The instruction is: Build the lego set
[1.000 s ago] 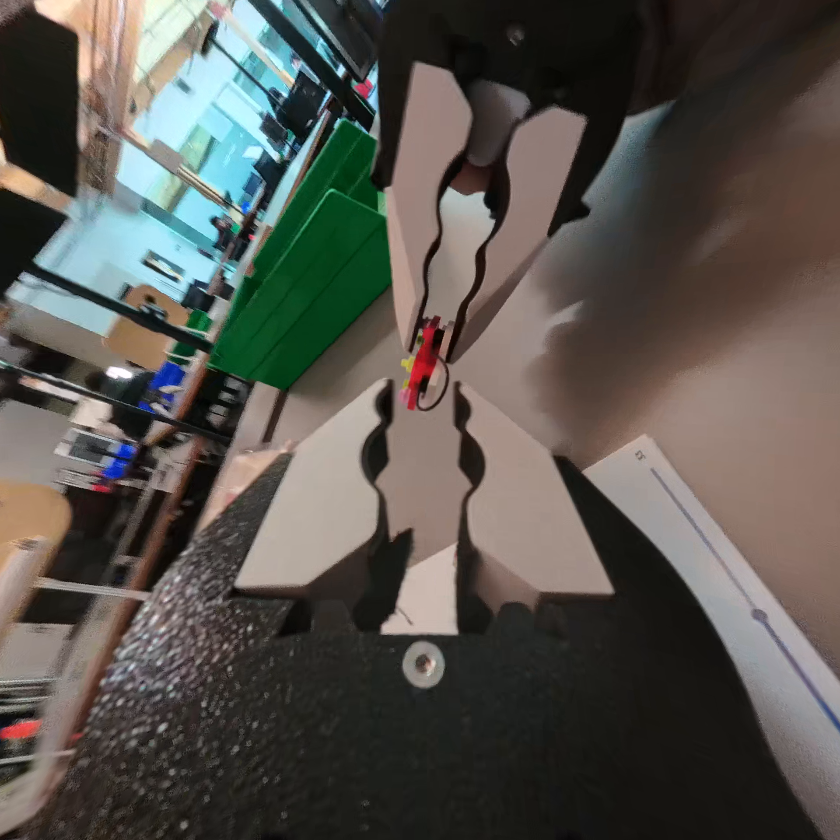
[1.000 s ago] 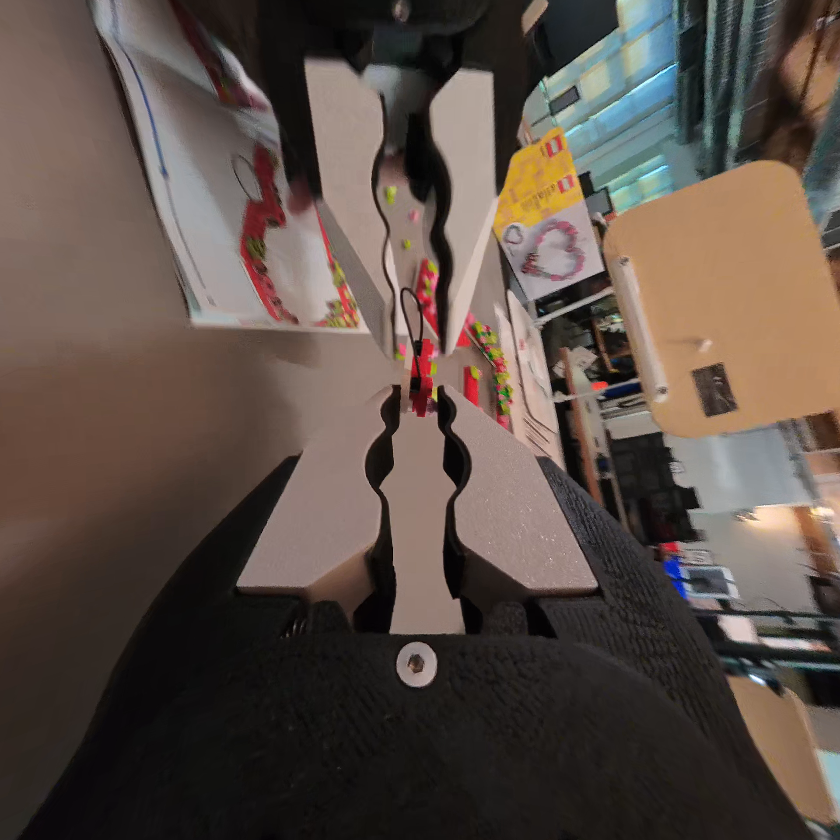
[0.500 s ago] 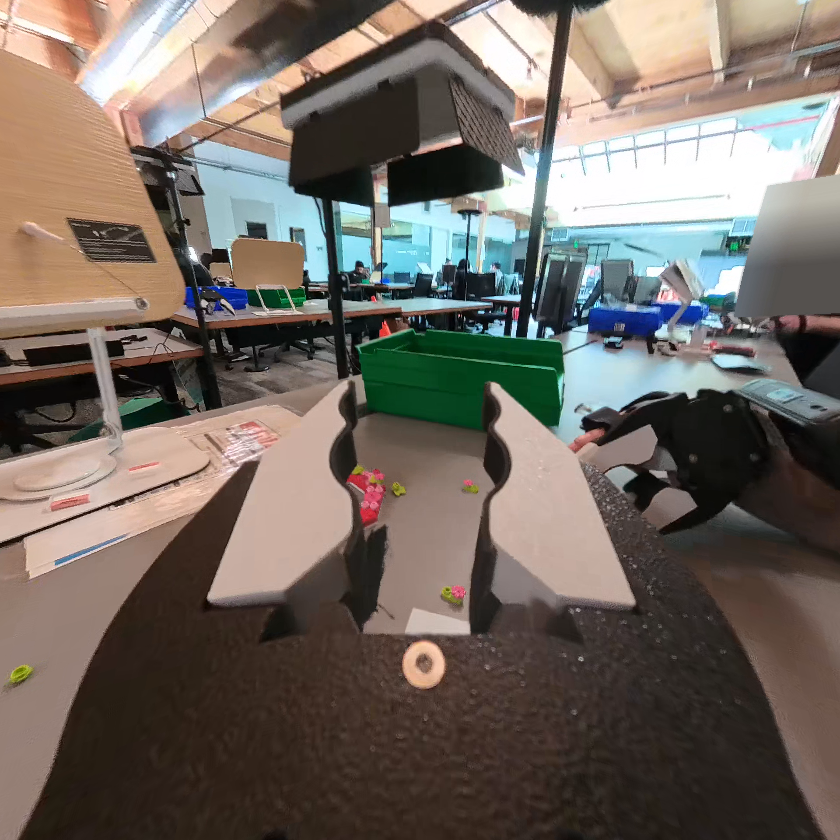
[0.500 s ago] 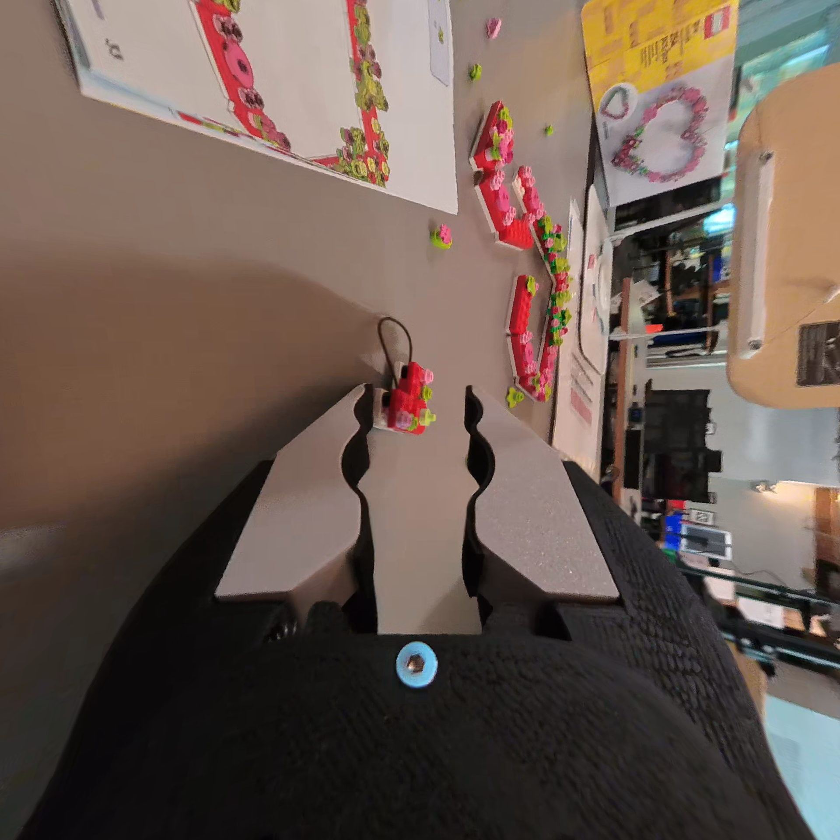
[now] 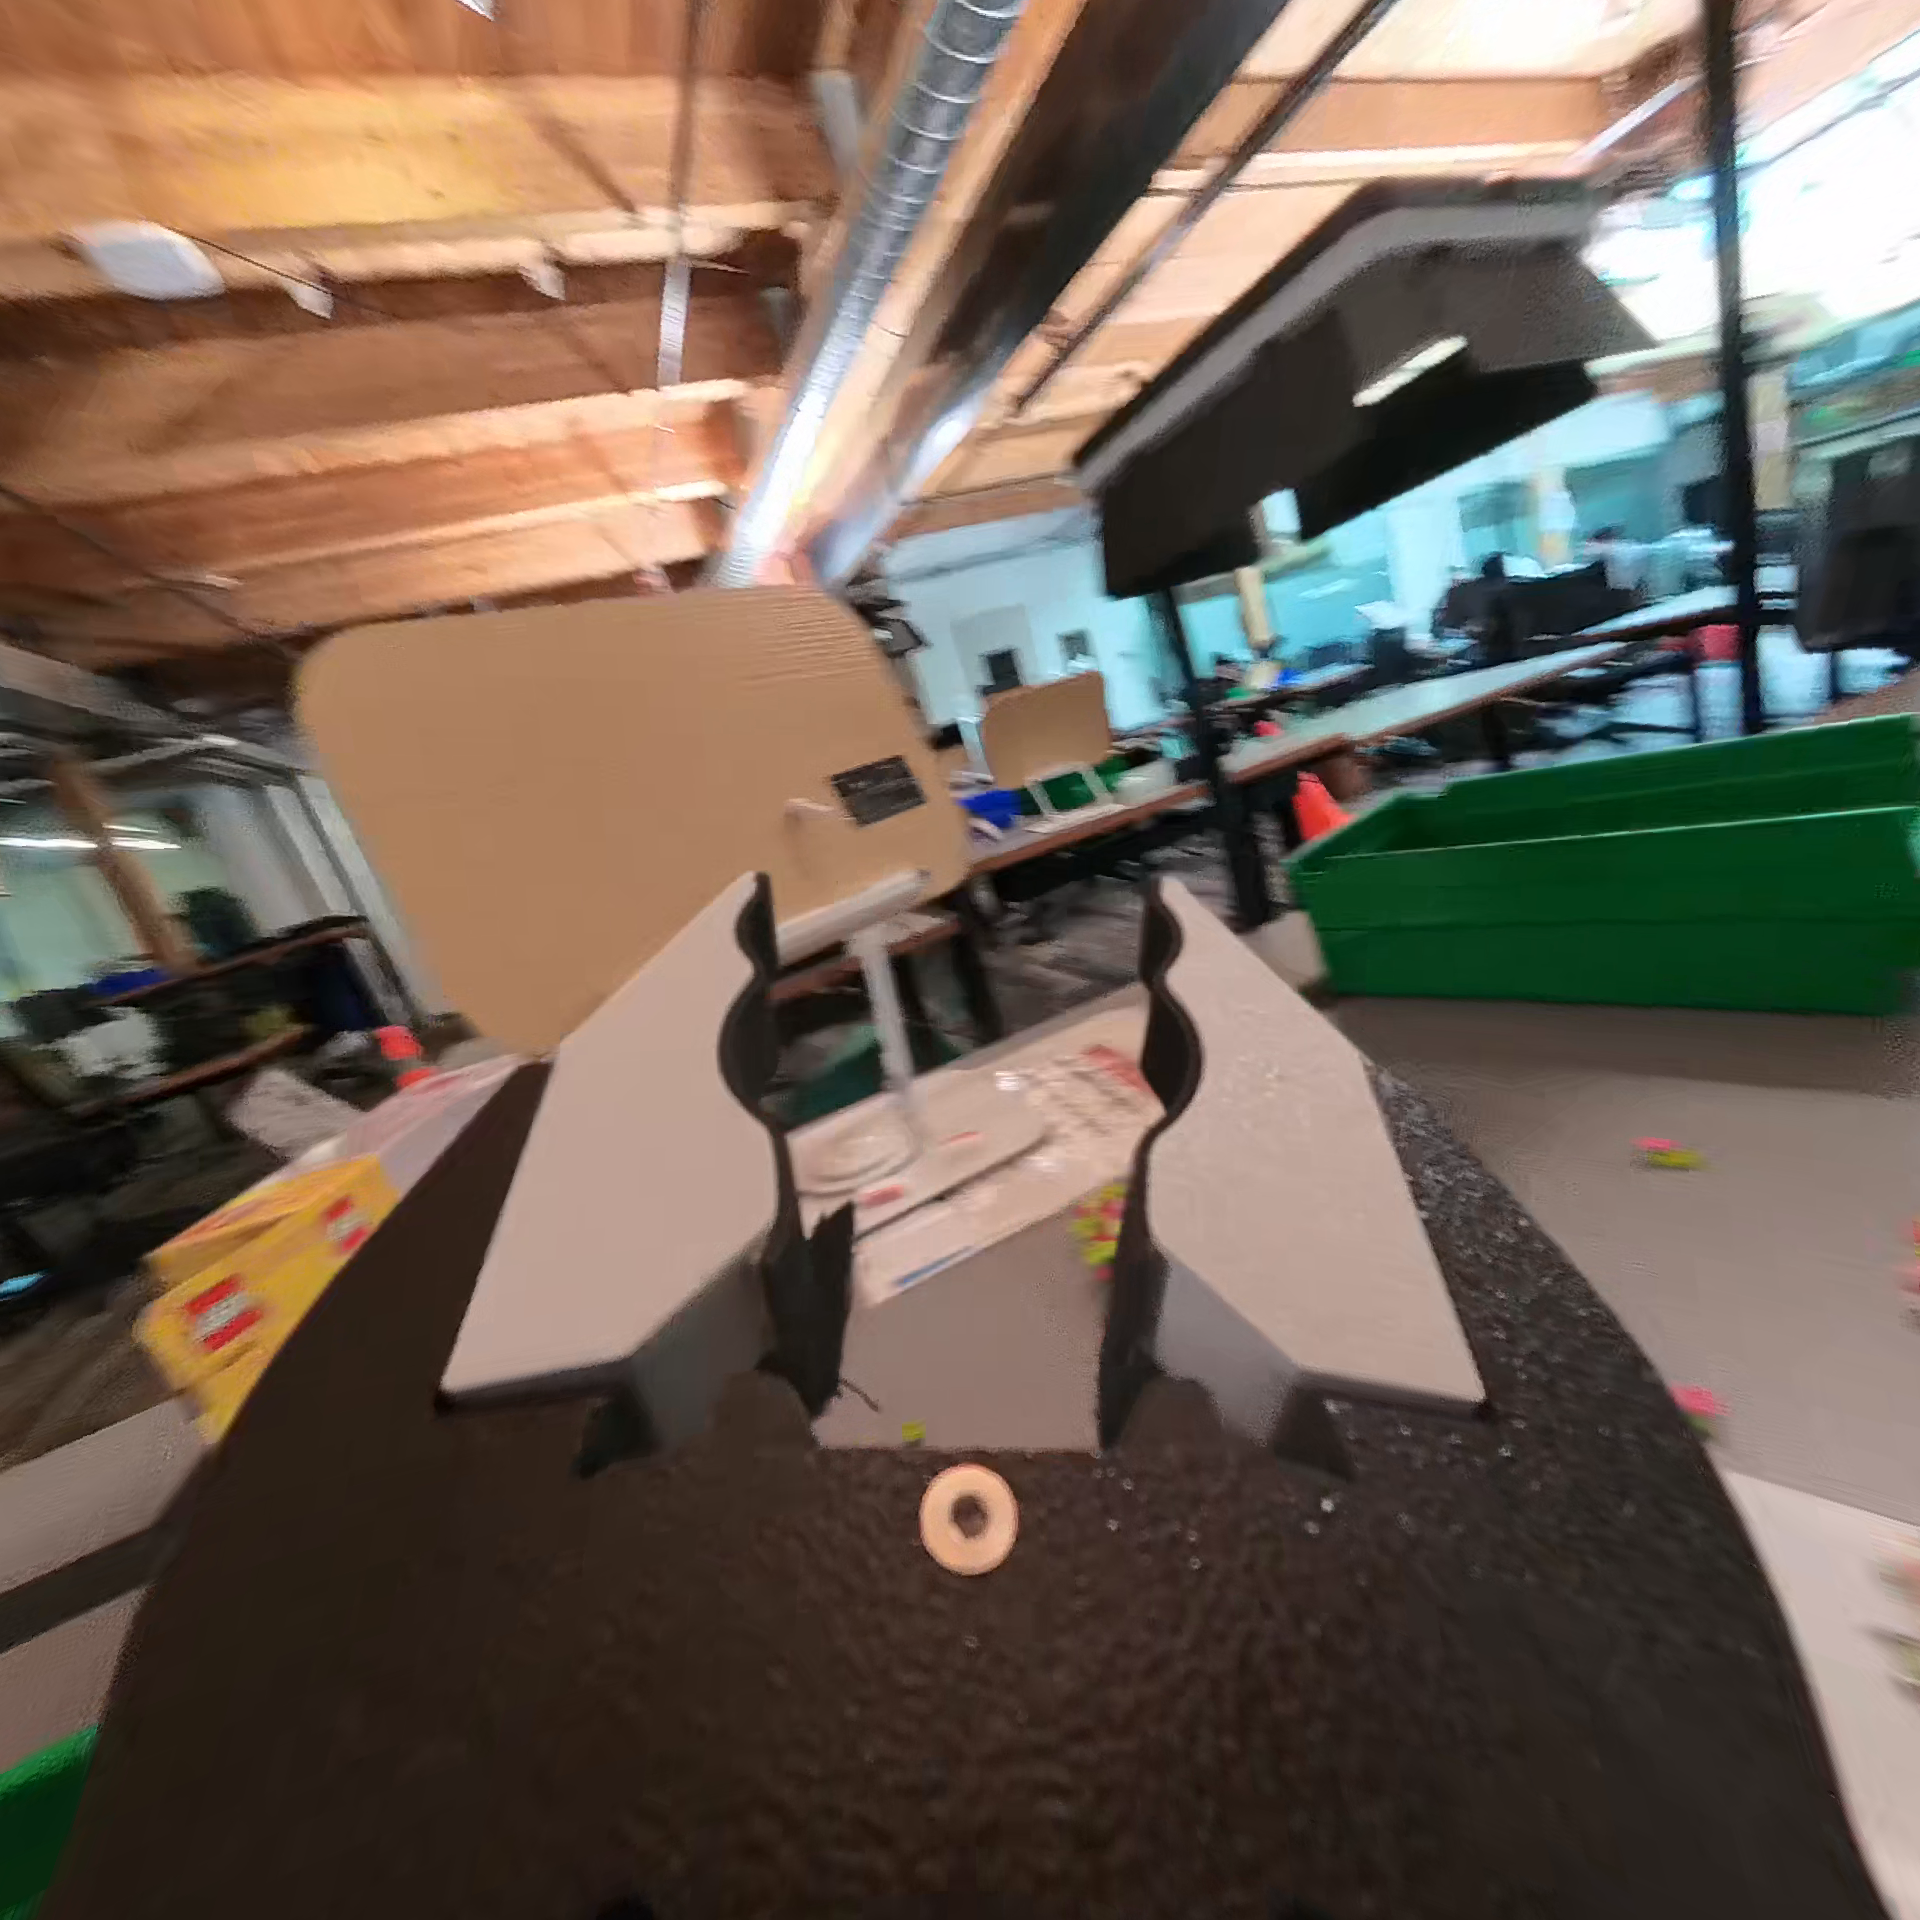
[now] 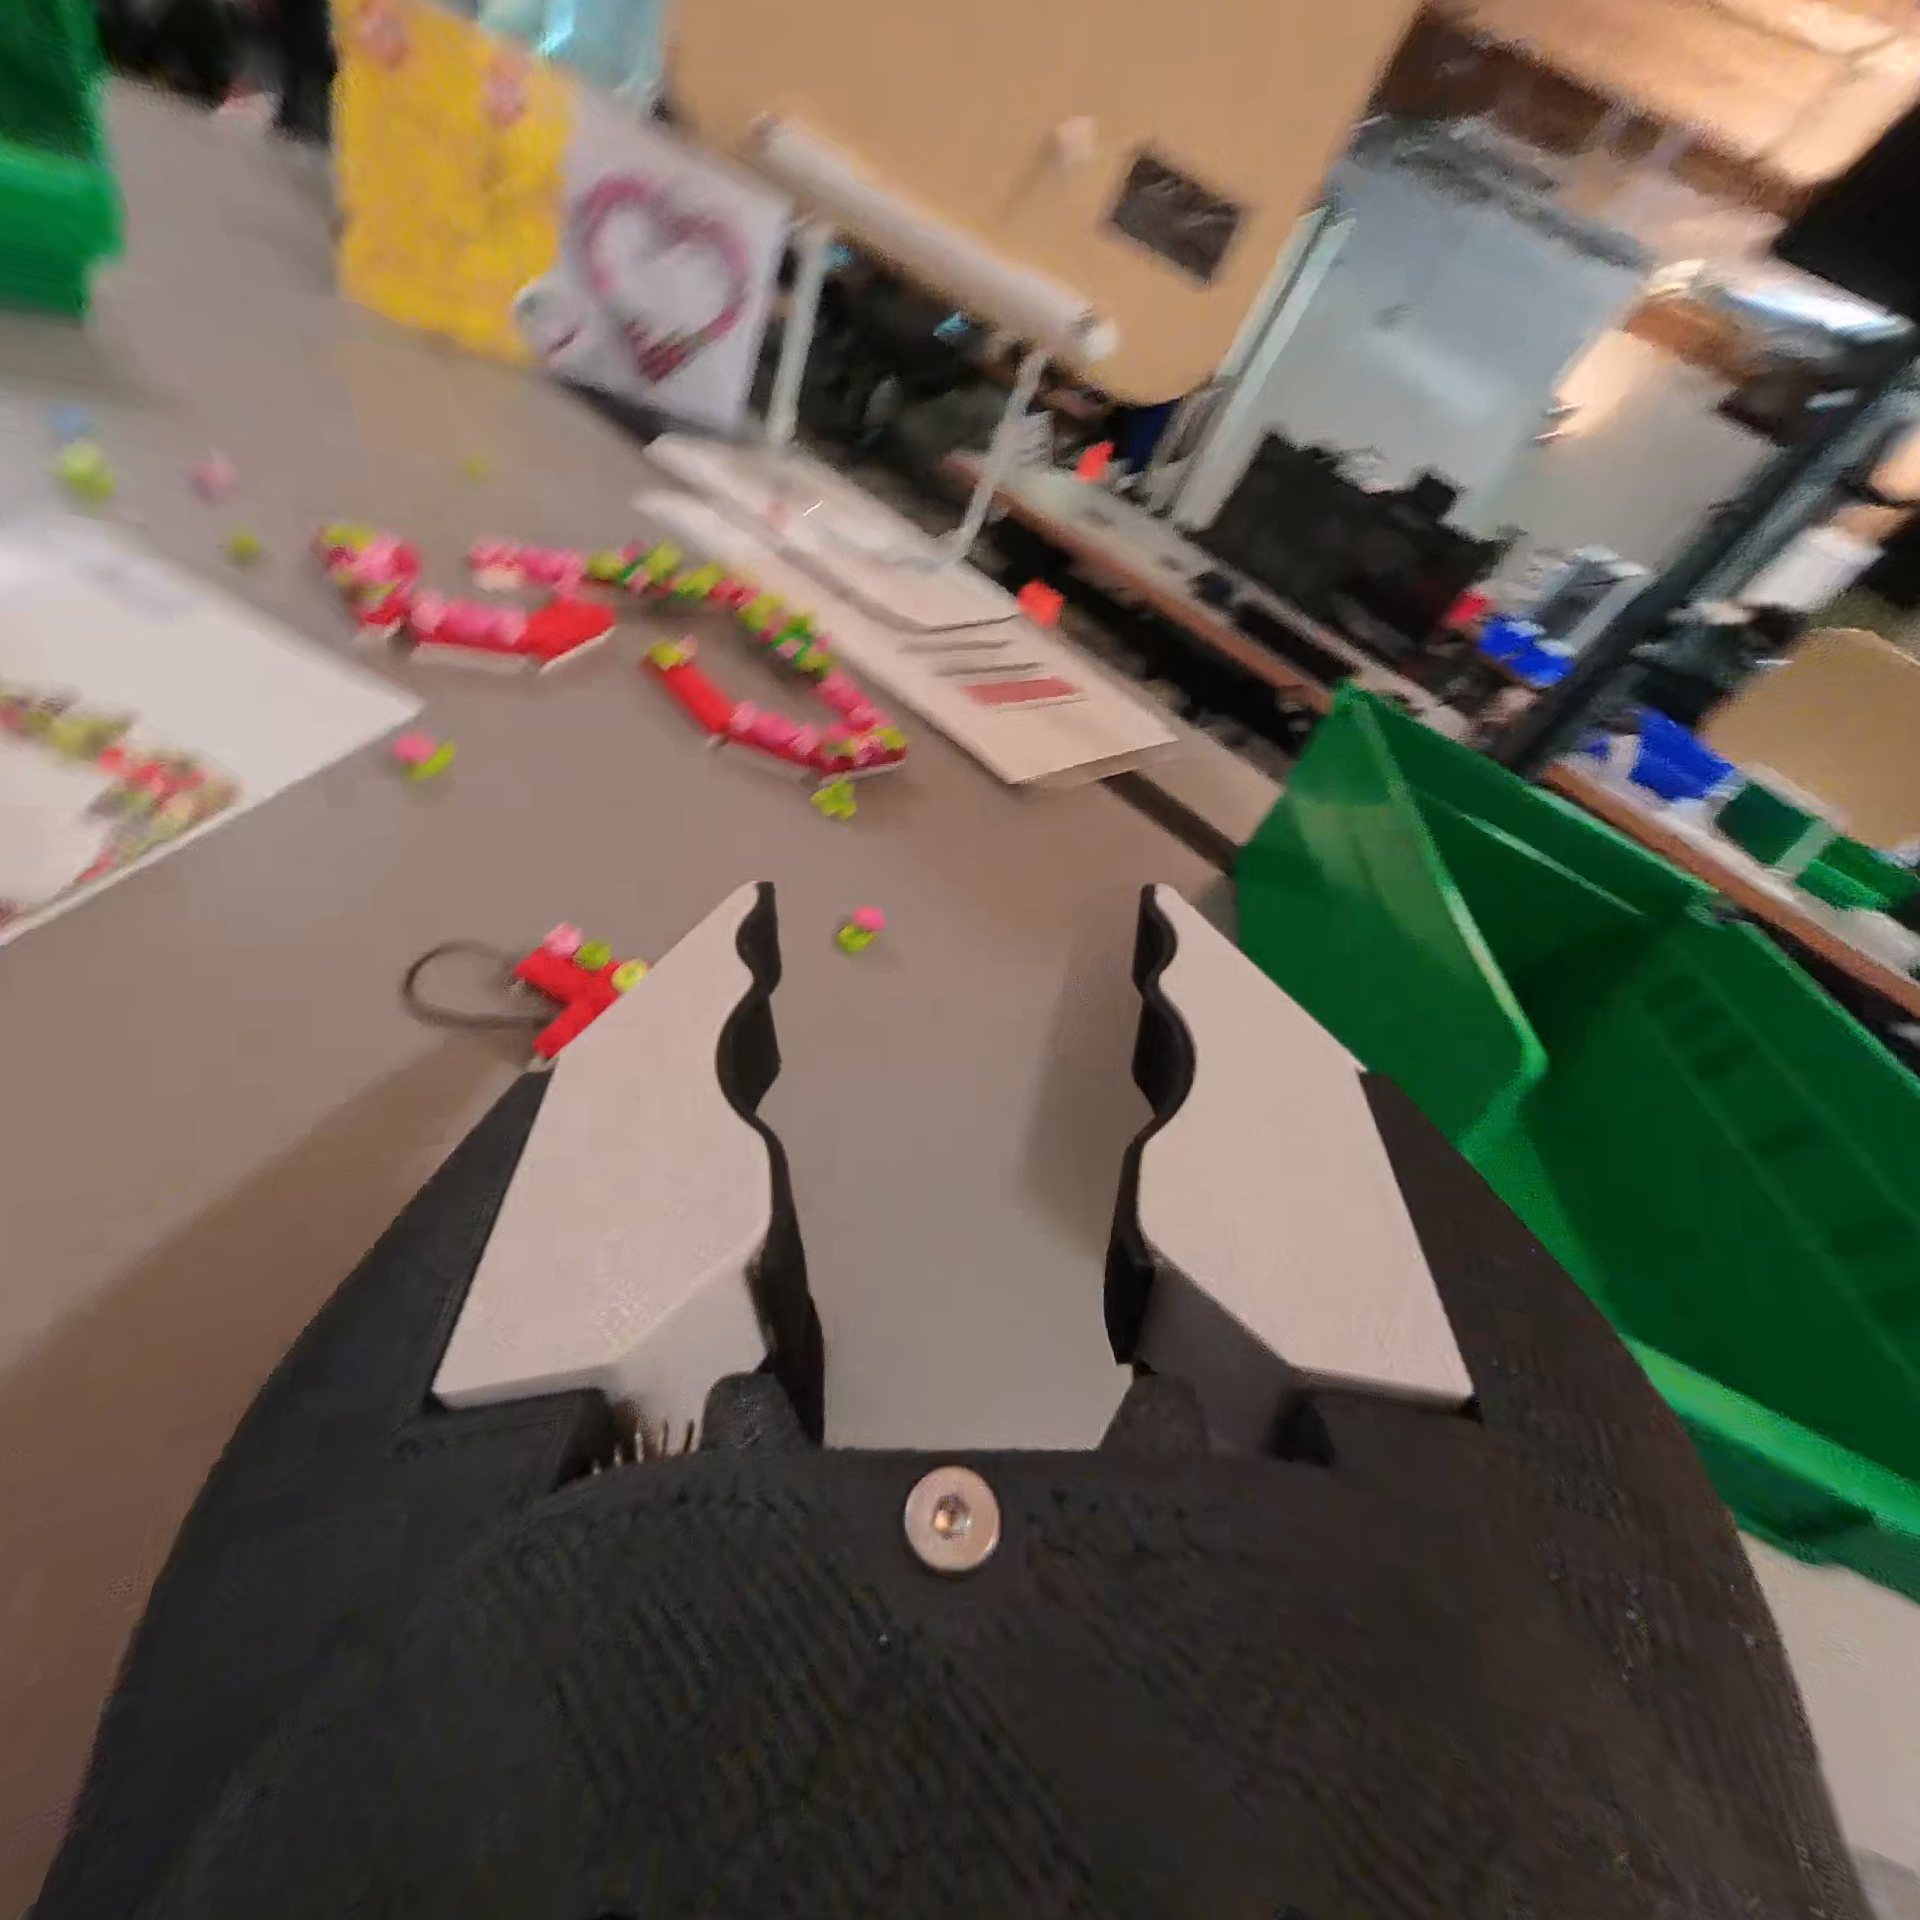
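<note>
Lego set in pieces on a grey tabletop (image 6: 260,1039): nearest the camera, a small red brick cluster with pink and lime-green studs and a thin black cord loop (image 6: 569,982) lies flat on the surface, just beside the left fingertip of the right gripper (image 6: 954,904), whose pale grey fingers stand wide apart and hold nothing. A lone lime-and-pink flower stud (image 6: 860,928) sits just past the fingertips. Farther back, two curved red strips topped with pink and green flower pieces (image 6: 665,644) lie near each other, beside the white printed instruction sheet (image 6: 156,686); a green plastic bin (image 6: 1558,1039) stands to the right. The yellow set box with a pink heart picture (image 6: 540,229) stands at the far edge. The left gripper (image 5: 954,904), tilted upward toward the room, is likewise spread and empty; its view is blurred.
</note>
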Tool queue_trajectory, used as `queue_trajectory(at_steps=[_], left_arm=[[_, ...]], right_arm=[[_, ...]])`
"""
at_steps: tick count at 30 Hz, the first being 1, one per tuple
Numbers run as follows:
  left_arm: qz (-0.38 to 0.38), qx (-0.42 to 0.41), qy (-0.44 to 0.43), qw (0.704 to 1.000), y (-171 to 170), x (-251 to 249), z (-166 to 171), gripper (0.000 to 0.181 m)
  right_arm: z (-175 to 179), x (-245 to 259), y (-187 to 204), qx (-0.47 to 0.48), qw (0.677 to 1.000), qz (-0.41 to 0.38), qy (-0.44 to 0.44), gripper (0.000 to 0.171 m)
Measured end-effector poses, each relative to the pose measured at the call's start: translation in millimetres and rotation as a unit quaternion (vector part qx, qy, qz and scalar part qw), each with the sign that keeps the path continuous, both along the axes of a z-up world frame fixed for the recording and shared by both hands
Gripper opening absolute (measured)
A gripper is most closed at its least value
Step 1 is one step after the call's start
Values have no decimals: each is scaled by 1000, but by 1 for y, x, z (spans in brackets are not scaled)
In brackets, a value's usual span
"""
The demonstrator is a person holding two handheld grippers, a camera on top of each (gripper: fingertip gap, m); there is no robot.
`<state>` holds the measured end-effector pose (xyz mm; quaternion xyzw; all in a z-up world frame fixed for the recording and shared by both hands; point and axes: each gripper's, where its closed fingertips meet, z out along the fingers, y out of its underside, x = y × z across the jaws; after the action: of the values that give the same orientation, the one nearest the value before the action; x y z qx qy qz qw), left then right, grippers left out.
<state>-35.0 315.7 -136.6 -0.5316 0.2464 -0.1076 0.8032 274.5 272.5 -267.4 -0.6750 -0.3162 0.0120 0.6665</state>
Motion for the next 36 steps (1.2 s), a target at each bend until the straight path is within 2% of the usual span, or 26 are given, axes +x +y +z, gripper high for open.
queue_trajectory(at_steps=[2, 6, 10, 13, 17, 22, 26, 29, 31, 36], left_arm=[[49, 33, -6, 998, 6, -17, -15, 77], [10, 26, 20, 999, 0, 3, -43, 86], [-26, 40, 21, 999, -8, 17, -50, 81], [10, 48, 35, 998, -1, 11, -58, 92], [17, 26, 37, 999, 12, 5, -71, 91], [13, 2, 6, 1000, 19, -4, -73, 91], [3, 5, 21, 1000, 15, 1, -75, 85], [-18, -6, 36, 999, 13, 10, -80, 79], [-17, -6, 41, 999, 14, 11, -82, 79], [-12, -1, 40, 999, 13, 9, -81, 77]], right_arm=[[14, 7, 0, 54, 997, -48, 10, 62], [19, 12, 2, 122, 984, -102, -79, 53], [13, 19, 10, 102, 985, -115, -80, 51], [11, 27, 15, 90, 985, -133, -69, 49], [5, 44, 22, 56, 983, -167, -44, 54], [13, 58, 19, 69, 981, -181, -8, 53], [17, 51, 14, 71, 987, -145, 24, 49], [4, 27, 10, -1, 997, -64, 48, 28], [-3, 15, 5, -41, 997, -25, 56, 21], [-22, -25, -14, -165, 977, 102, 88, 27]])
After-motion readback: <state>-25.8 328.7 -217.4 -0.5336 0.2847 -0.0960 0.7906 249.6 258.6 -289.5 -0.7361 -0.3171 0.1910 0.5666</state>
